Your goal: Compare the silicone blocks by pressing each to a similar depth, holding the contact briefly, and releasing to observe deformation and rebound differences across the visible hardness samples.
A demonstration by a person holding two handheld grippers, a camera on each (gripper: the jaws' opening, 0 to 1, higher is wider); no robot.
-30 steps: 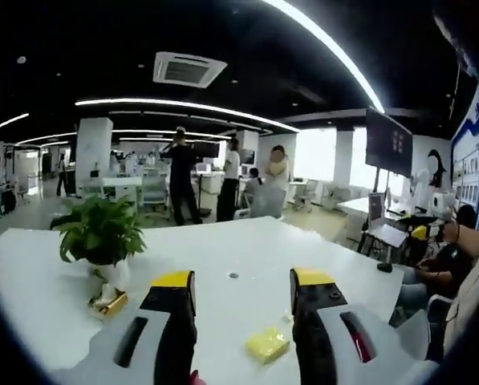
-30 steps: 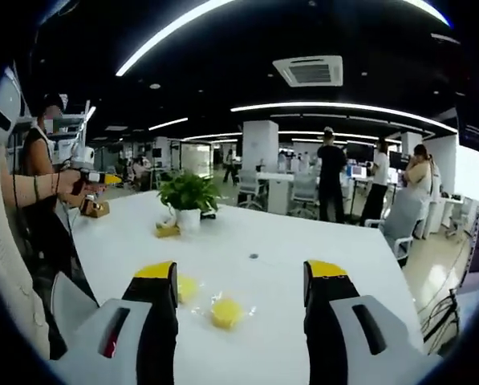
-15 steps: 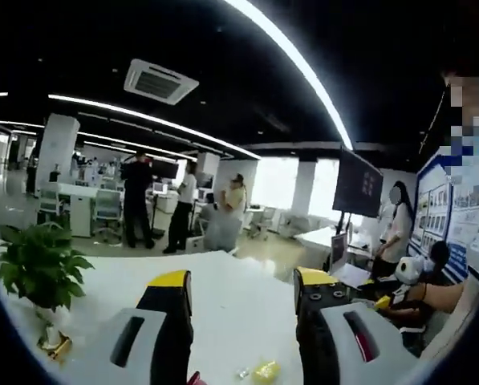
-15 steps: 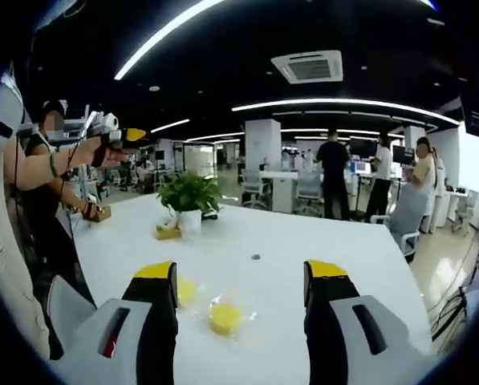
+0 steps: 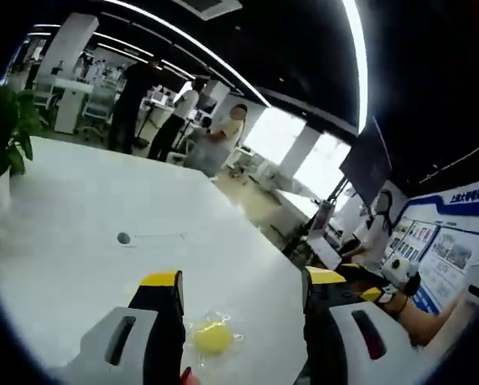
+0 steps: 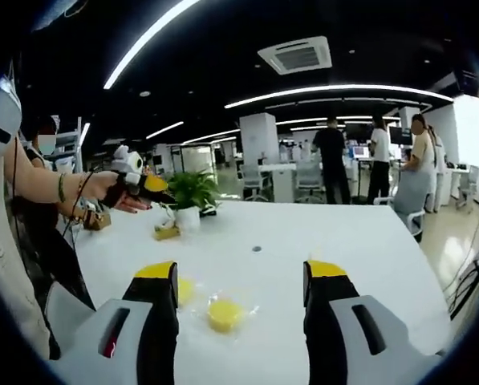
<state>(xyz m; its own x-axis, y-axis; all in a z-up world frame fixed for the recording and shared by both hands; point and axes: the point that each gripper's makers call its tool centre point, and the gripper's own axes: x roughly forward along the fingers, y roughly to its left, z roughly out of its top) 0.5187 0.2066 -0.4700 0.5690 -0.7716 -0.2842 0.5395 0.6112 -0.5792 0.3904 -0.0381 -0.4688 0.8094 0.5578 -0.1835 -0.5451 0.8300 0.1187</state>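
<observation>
yellow silicone block (image 6: 224,314) lies between the right hand-held gripper (image 6: 239,282) jaws.

A second yellow block (image 6: 187,289) sits partly hidden, perhaps wrapped.

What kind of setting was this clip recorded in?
Most likely an open-plan office or lab. A long white table carries a potted plant and a yellow silicone block; behind it are desks with monitors, people standing, strip lights and a ceiling air-conditioning unit.
</observation>
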